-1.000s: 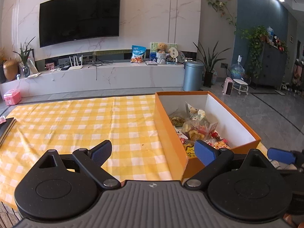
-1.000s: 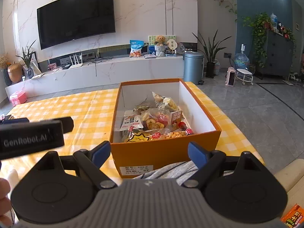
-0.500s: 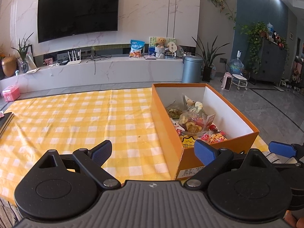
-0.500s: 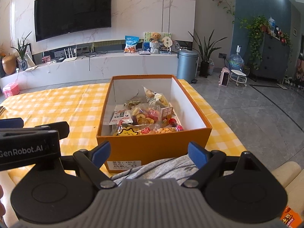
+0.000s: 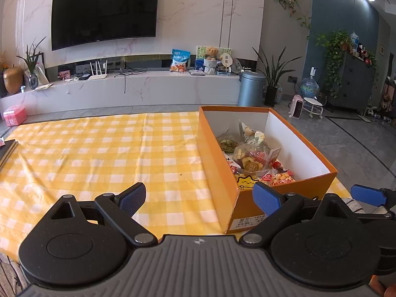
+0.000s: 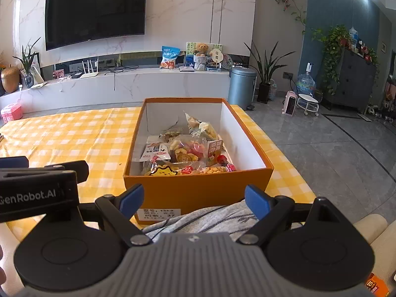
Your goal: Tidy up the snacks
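An orange cardboard box point(image 6: 198, 185) with white inner walls stands on the yellow checked tablecloth point(image 5: 99, 153). Several snack packets point(image 6: 183, 153) lie heaped inside it, also visible in the left wrist view as snack packets point(image 5: 252, 160) within the same box point(image 5: 217, 163). My left gripper point(image 5: 200, 196) hovers open near the table's front edge, just left of the box's near corner, with nothing between its blue pads. My right gripper point(image 6: 194, 201) hangs open in front of the box's near wall, above a grey striped garment point(image 6: 210, 219), and holds nothing.
A dark book point(image 5: 6, 149) lies at the table's left edge. Beyond the table are a white TV bench point(image 5: 123, 89) with a chip bag point(image 5: 180, 60), a grey bin point(image 5: 251, 87) and plants. A snack packet point(image 6: 373, 284) shows at the lower right, beside a cream cushion point(image 6: 371, 230).
Both views have drifted slightly, so the box sits a little differently in each frame. Both grippers stay open and empty, and the box and snacks have not moved.
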`<action>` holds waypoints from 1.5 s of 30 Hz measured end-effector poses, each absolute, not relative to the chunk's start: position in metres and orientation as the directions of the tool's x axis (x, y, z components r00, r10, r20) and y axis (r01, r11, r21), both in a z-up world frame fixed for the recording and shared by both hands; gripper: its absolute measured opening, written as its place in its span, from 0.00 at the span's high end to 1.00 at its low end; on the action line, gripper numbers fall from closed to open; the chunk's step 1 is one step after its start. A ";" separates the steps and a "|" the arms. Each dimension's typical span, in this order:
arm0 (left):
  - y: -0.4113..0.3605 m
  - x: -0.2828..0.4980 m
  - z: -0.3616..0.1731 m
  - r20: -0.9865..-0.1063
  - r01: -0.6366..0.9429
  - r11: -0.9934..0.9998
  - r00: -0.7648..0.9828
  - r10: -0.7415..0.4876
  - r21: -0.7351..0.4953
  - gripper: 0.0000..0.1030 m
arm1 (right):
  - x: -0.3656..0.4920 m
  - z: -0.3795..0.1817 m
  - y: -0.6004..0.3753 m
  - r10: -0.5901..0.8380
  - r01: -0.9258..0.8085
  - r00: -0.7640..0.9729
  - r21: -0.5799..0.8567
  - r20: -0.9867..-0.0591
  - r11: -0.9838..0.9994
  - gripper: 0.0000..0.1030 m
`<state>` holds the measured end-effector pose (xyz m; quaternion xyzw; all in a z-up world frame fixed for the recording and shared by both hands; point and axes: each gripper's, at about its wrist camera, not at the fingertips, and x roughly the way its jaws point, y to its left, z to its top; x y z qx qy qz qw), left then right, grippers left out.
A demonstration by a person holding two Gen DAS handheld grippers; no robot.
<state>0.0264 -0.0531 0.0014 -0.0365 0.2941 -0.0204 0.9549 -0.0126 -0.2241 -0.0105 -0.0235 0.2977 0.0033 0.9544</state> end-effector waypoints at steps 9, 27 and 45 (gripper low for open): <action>-0.052 0.027 0.002 -0.569 0.023 0.995 0.819 -0.075 -0.098 0.00 | -0.011 -0.010 -0.225 0.002 -0.016 0.818 -0.020 -0.575 1.000 0.16; -0.050 0.024 0.008 -0.556 0.015 0.995 0.828 -0.069 -0.101 0.00 | -0.013 -0.010 -0.225 0.013 -0.022 0.823 -0.009 -0.568 1.000 0.16; -0.048 0.021 0.013 -0.549 0.009 0.995 0.834 -0.064 -0.102 0.00 | -0.018 -0.004 -0.225 0.013 -0.028 0.832 -0.017 -0.555 0.999 0.16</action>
